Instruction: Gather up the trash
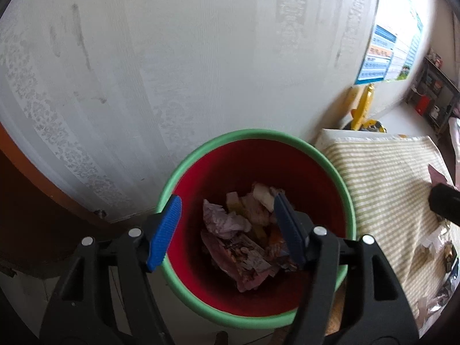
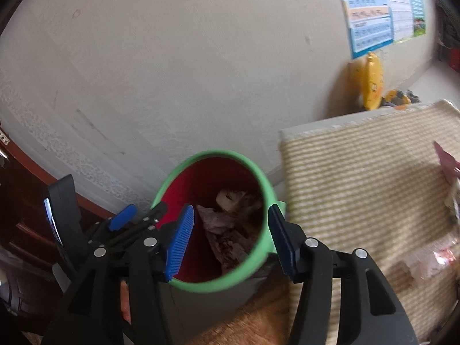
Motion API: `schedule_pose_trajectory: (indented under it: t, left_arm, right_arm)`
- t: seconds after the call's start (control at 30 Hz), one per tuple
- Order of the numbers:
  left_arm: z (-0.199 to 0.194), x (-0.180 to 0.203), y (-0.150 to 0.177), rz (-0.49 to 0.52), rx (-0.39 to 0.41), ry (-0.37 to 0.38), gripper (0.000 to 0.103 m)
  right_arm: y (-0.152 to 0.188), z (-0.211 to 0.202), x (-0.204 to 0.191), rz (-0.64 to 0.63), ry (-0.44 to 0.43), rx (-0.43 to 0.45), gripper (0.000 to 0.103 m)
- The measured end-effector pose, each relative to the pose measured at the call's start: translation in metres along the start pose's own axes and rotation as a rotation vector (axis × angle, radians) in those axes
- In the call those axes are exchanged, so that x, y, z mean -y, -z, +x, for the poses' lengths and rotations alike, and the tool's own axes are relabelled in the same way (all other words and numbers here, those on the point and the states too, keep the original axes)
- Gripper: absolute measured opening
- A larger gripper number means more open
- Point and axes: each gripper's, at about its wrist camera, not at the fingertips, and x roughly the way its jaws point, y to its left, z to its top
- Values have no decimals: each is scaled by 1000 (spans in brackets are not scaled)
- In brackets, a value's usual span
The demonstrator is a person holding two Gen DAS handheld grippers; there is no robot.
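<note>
Trash (image 1: 241,235), a heap of crumpled paper and printed wrappers, lies at the bottom of the bin (image 1: 349,198), which has a red inner wall and a green rim and stands on the floor against the wall. The left gripper (image 1: 227,230) hangs above the bin mouth, jaws apart, with nothing between the blue pads; only the heap below shows through the gap. The right gripper (image 2: 230,238) is held over the near rim of the same bin (image 2: 258,256), jaws likewise apart and empty. In the right wrist view the left gripper (image 2: 138,215) appears at the bin's left edge. Just beside the bin on its right sits a low surface covered by a striped cloth (image 1: 385,178), with wrappers (image 2: 442,253) lying toward its right edge. Farther off, a yellow object (image 2: 372,82) leans near the wall, and a blue poster (image 2: 369,14) hangs above it.
</note>
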Motion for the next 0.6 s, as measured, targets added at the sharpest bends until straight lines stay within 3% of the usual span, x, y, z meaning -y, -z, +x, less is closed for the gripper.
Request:
schedule_pose_trajectory:
  t: [0.23,0.37,0.6]
  left_arm:
    - [-17,50,7,111,13,77,64]
    - [-24,81,14,187,13,116,64]
    - [-27,118,27,263,-11,144,64]
  right_arm:
    - [35,-44,62,79,153,23,53]
    - [69,-81,117,169,307,44,59]
    - [139,-156,232,540,518,103,64]
